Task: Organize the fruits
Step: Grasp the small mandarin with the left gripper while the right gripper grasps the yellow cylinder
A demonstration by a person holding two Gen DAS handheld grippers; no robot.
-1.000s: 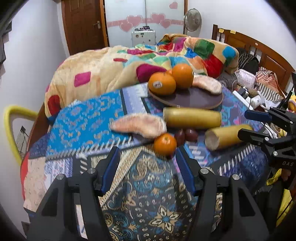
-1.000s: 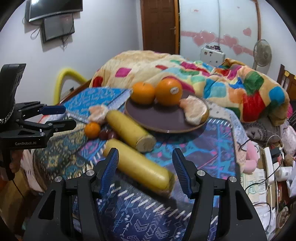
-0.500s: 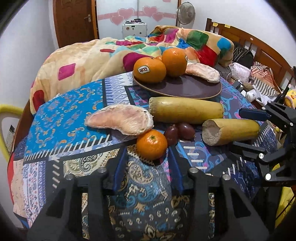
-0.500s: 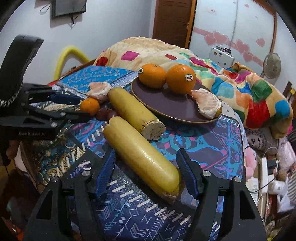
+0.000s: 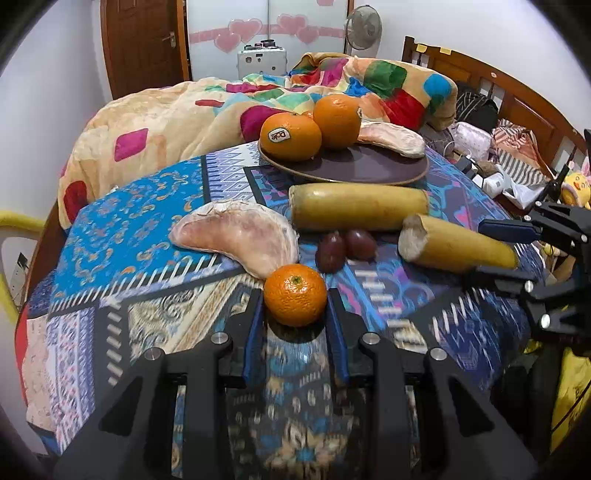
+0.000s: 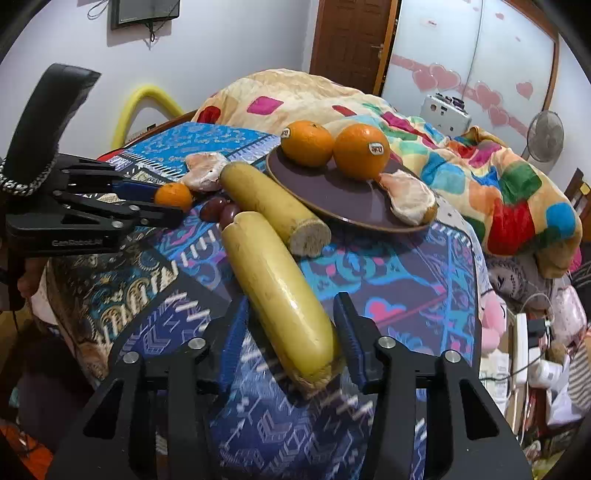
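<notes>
So the left tool (image 5: 294, 295) is down low over the patterned cloth (image 5: 147, 229) with a small mandarin (image 5: 294, 294) sitting right between its blue pads; the pads look like they're right at the fruit's sides, but I can't tell if they're actually pressing on it, so call it narrowed around the mandarin, grip unclear. The right tool (image 6: 290, 332) is spread wide either side of the near end of a long yellow banana-like fruit (image 6: 277, 291), with visible gaps on both sides, so it isn't holding anything. A second yellow fruit (image 6: 275, 206) with a cut end lies just beside the first one, angled toward the brown plate (image 6: 343, 206). On that plate are two big oranges (image 6: 306, 142) with stickers, touching each other, plus a peeled pomelo segment (image 6: 408, 199) at the rim. Another pomelo segment (image 5: 236, 236) is on the cloth just behind and to the left of the mandarin, close enough that it looks like it's touching. Two small dark red fruits (image 5: 345, 245), can't tell what kind, sit together between the mandarin and the yellow ones. Behind it all there's a bed piled with a colourful patchwork blanket (image 5: 229, 107), and a fan (image 5: 362, 22) by the far wall.
</notes>
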